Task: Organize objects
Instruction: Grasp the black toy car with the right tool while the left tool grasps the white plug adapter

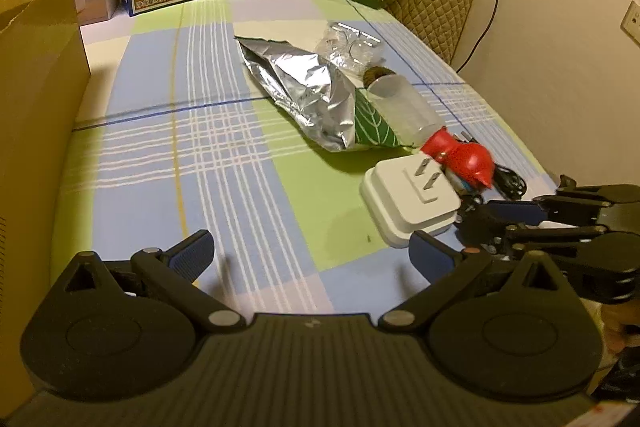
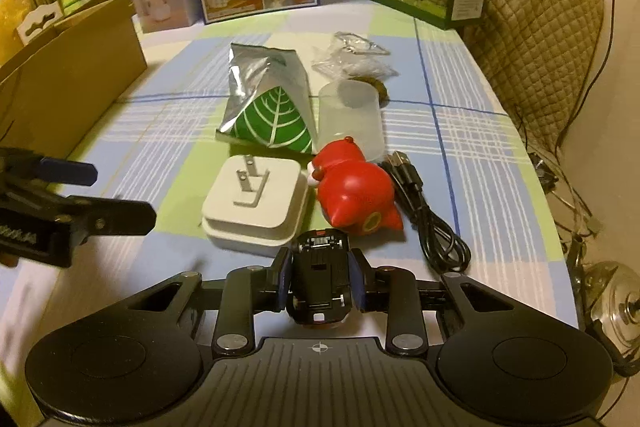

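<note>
Black toy car [image 2: 319, 277] partly hidden, right tongs [image 2: 319, 277] clamped

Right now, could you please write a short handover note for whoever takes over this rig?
Right gripper: shut on a small black toy car, low over the checked tablecloth.
Left gripper: open, empty, beside the white plug adapter.
On the cloth: adapter, red figurine, black USB cable, foil pouch, translucent cup, clear wrapper.
Cardboard box stands at the left; its inside is hidden.
Done: car gripped. Left: place the car and sort the rest.
</note>
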`<state>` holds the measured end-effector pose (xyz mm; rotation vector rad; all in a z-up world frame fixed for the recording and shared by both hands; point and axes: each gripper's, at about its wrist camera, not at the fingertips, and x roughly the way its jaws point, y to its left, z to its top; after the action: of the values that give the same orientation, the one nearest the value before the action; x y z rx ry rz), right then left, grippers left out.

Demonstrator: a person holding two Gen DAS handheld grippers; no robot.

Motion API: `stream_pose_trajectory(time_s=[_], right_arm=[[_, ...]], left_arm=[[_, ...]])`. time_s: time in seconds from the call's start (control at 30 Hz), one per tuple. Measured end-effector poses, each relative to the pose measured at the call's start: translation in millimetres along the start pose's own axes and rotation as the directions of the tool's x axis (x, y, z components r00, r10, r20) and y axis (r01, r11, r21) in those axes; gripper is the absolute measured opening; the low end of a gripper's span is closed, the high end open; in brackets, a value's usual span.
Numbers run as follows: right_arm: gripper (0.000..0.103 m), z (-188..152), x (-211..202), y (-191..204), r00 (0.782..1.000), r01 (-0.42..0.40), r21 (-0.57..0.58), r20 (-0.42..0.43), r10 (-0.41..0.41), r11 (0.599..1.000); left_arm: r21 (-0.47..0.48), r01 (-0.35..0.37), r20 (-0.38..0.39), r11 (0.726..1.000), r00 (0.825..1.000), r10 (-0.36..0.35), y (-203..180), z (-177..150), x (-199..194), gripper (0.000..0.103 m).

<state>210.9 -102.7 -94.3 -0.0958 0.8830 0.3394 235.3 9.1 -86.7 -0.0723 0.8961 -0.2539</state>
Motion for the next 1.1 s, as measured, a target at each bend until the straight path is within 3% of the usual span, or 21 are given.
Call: stream_pose_trajectory(time_s=[0.07,0.23,0.37,0.5,0.67,0.9,1.0,1.1], right_arm=[[0.027,2.7,3.3,3.3,1.0,-0.019,-0.002,0.005,0.019,1.0],[0.027,6.0,8.9,25.2,0.984,-0.178,-0.061,0.0,0.178,0.982],[0.027,5.6,9.9,24.8,0.988,-0.153,-0.037,-0.007,0.153,0.988],[0.027,4.5,6.3,12.3,0.995,-0.101,0.009,-0.005,0.101,0.995],[0.027,0.0,-1.2,1.3,0.997,-0.081,0.049,-0.005,0.081,0.996],[0.027,-1.1,-3.4,-3.5,0.997,-0.074,0.069,-0.004,0.074,0.995],[0.027,-1.1,-2.5,-3.8,0.998,-0.068,0.076,-0.008,0.069,0.995],[0.027,-0.2,-1.5,-3.5,0.998,-0.067,0.082,-0.008,0.068,0.994]], left_arm=[[-0.001,0.006,0.008,1.0,1.0,-0.006,-0.1,1.2,-1.5,0.102],[-0.009,0.004,0.014,1.0,1.0,-0.004,4.3,3.5,-1.9,0.102],[-0.003,-0.001,0.02,1.0,1.0,0.001,6.6,8.2,4.5,0.102],[0.062,0.02,0.024,0.998,0.999,-0.022,1.0,15.6,15.4,0.1],[0.107,0.08,-0.011,0.991,0.997,-0.079,-3.5,22.4,36.2,0.097],[0.257,0.102,-0.05,0.961,0.994,-0.092,-20.5,21.0,56.1,0.085],[0.262,0.108,-0.062,0.959,0.994,-0.095,-21.5,20.7,58.8,0.075],[0.262,0.105,-0.064,0.959,0.994,-0.092,-21.1,20.1,58.2,0.075]])
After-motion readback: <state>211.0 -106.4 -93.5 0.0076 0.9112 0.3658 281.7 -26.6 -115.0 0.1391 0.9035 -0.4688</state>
